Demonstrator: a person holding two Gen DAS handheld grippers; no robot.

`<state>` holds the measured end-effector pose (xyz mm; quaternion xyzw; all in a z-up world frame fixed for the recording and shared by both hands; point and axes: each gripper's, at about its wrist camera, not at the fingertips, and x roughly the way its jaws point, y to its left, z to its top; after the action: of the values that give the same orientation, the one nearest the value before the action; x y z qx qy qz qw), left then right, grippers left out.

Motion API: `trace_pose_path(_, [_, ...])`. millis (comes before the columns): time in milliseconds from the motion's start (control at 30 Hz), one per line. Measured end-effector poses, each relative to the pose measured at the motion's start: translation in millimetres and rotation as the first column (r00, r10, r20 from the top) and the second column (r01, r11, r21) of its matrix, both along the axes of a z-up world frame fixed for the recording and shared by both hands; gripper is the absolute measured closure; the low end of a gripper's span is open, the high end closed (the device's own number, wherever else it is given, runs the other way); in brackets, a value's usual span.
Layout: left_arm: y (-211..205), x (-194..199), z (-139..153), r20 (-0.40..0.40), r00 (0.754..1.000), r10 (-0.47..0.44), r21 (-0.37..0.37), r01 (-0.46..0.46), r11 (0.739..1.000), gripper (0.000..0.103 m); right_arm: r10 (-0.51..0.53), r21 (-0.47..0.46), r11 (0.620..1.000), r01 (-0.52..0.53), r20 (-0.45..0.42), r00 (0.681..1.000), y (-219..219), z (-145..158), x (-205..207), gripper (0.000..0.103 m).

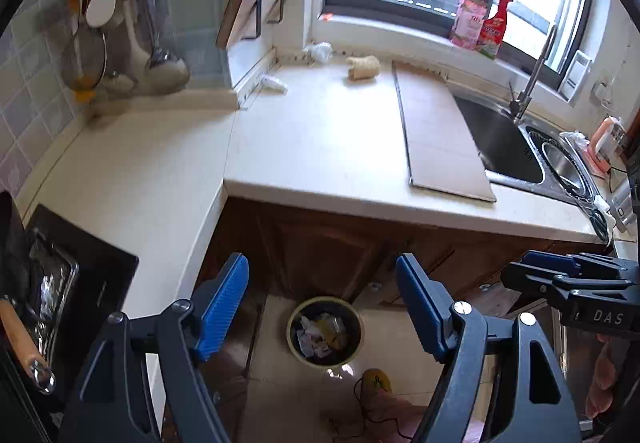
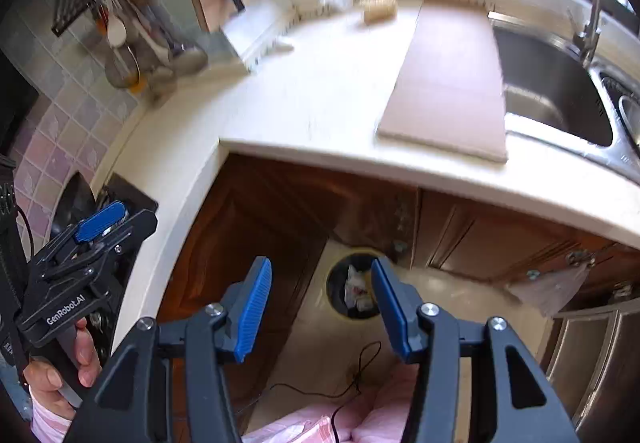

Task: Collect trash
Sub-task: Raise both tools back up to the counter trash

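A round trash bin (image 1: 325, 331) stands on the floor below the counter corner, with several scraps of paper and wrappers inside; in the right wrist view the trash bin (image 2: 354, 293) shows between the fingers. My left gripper (image 1: 322, 281) hangs high above it, open, nothing between its blue pads. My right gripper (image 2: 322, 289) is open too and holds nothing. On the counter (image 1: 320, 139) lie a crumpled white piece (image 1: 319, 51) by the back wall, a tan rolled piece (image 1: 363, 67) and a small white scrap (image 1: 274, 84).
A flat cardboard sheet (image 1: 438, 135) lies beside the steel sink (image 1: 516, 147) with its tap. Utensils (image 1: 108, 35) hang on the tiled wall at left. A stove with a foil-lined pan (image 1: 48, 283) sits at left. Spray bottles (image 1: 482, 19) stand on the sill. A thin cable (image 2: 356, 371) trails on the floor.
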<state>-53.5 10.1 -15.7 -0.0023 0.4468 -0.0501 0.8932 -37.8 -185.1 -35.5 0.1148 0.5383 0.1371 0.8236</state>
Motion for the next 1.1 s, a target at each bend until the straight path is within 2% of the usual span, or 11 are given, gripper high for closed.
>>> trace_pose_path(333, [-9.8, 16.9, 50.4, 0.129, 0.991, -0.028, 0.027, 0.025, 0.999, 0.022, -0.066, 0.018, 0.998, 0.065, 0.120, 0.991, -22.7, 49.1, 12.5, 0.050])
trace_pose_path(367, [-9.9, 19.7, 52.6, 0.116, 0.993, -0.031, 0.033, 0.027, 0.999, 0.022, -0.072, 0.020, 0.997, 0.070, 0.130, 0.989, -25.3, 52.0, 16.3, 0.050])
trace_pose_path(567, [-14.0, 48.7, 63.5, 0.150, 0.989, -0.013, 0.052, 0.005, 0.999, 0.017, -0.081, 0.036, 0.996, 0.076, 0.172, 0.982, -38.1, 64.7, 45.8, 0.050])
trace_pose_path(833, [-23.7, 117.6, 59.8, 0.154, 0.987, 0.043, 0.073, -0.055, 0.996, 0.016, -0.044, 0.050, 0.998, 0.035, 0.187, 0.981, -50.1, 65.3, 123.2, 0.050])
trace_pose_path(1100, [-31.9, 218.9, 39.6, 0.108, 0.989, 0.103, 0.146, -0.118, 0.982, 0.015, -0.004, 0.049, 0.999, -0.003, 0.147, 0.989, -62.7, 47.6, 225.6, 0.050])
